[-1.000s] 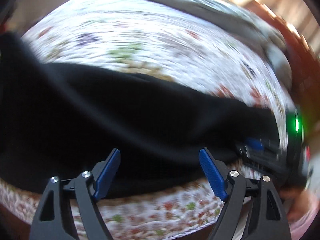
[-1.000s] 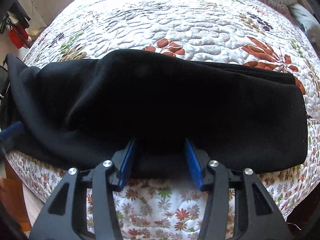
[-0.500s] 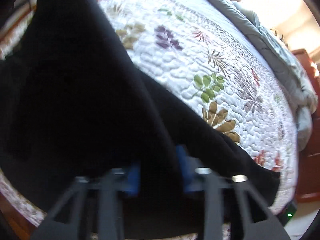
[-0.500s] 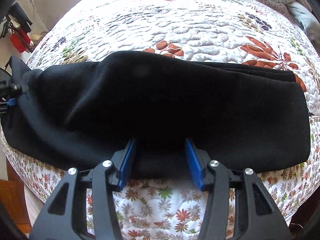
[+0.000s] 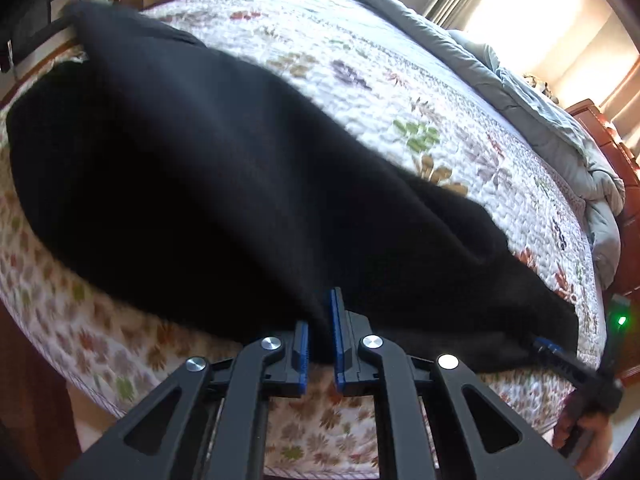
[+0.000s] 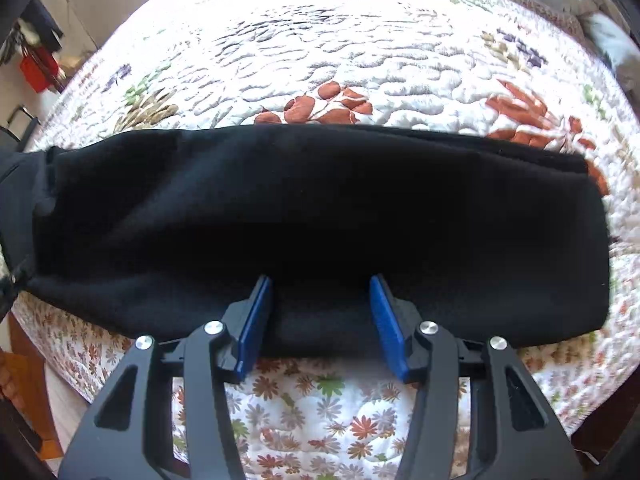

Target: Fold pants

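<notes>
The pants [image 5: 240, 184] are black and lie folded lengthwise in a long band along the near edge of the bed [image 5: 400, 80], on a white quilt [image 6: 320, 40] printed with leaves and flowers.

Left side: the left gripper [image 5: 320, 332] is at the band's near edge, toward its left end. Its jaws have just been closing and now stand narrow, with a fold of the black fabric pinched between the blue pads [image 5: 335, 320]. From this pinch the cloth rises away in a broad, slightly bunched sheet toward the far left corner of the bed. In the left wrist view a grey comforter [image 5: 540, 92] lies bunched along the far side of the bed, and a wooden cabinet [image 5: 616, 152] stands beyond it at the right edge.

Right side: the right gripper [image 6: 320, 312] is at the near edge of the band, about midway along what its camera shows. Its jaws stand at a medium width, with a thick fold of the pants filling the space between the two blue pads [image 6: 386, 320]; both pads bear on the fabric. In the left wrist view this gripper [image 5: 548, 350] appears at the lower right, held by a hand [image 5: 588, 436]. The right end of the band lies flat and squared on the quilt.
</notes>
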`<state>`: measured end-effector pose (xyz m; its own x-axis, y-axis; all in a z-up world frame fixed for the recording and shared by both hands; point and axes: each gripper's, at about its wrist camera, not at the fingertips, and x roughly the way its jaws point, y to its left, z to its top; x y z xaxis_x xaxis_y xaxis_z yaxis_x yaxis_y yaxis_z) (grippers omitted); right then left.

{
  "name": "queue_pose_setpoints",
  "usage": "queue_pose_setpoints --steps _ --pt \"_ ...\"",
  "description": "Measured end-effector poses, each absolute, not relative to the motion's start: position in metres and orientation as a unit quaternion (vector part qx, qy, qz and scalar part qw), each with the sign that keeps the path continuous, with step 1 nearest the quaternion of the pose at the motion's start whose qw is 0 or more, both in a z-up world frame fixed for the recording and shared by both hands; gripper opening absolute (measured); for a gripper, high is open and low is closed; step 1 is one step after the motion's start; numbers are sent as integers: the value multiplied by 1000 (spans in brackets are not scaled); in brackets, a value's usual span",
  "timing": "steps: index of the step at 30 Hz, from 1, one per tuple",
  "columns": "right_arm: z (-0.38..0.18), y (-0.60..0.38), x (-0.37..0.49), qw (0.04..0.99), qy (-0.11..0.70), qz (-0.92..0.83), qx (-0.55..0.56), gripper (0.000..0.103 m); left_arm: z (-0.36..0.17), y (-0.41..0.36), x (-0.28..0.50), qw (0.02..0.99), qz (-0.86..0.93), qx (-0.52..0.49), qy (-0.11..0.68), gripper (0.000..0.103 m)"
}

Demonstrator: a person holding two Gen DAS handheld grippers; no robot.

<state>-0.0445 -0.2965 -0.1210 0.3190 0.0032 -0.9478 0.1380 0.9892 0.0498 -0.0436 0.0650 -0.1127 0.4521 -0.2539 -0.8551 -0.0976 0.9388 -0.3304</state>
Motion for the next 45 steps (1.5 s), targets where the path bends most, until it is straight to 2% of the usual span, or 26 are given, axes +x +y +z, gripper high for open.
queue_pose_setpoints --steps 4,7,10,13,20,26,28,30,31,33,38,41,45 --pt "-95 -262 -39 829 556 11 56 51 -118 69 -41 833 -51 -186 519 9" --pt "-94 -226 -31 824 562 65 25 55 -117 70 -34 824 -61 -196 527 11" --pt "-126 -206 -23 797 601 67 -10 59 -112 89 -37 812 -65 -219 536 22" --pt "-130 -206 -23 806 588 67 -8 62 -103 123 -35 812 -35 -247 527 48" --pt "-130 -207 -20 804 591 66 -3 63 -107 205 0 794 19 -311 523 51" --pt "-131 -207 -18 803 592 68 -2 64 -124 228 23 765 17 -371 526 58" --pt "-131 -206 -16 803 592 67 -3 65 -125 230 25 764 21 -382 520 55" --pt "-131 -207 -18 804 592 66 -4 66 -127 232 26 763 32 -384 519 41" --pt "-131 -206 -18 804 591 66 -5 66 -129 235 24 765 38 -380 519 28" --pt "-131 -206 -17 803 592 66 -5 66 -129 239 19 770 42 -382 510 14" --pt "-132 -206 -17 802 593 69 -3 66 -90 230 -21 827 63 -344 440 7" --pt "-132 -207 -17 801 594 70 -2 66 -62 216 -59 865 87 -302 391 7" --pt "-133 -205 -14 802 594 67 -4 69 -99 217 -77 857 124 -264 426 5"
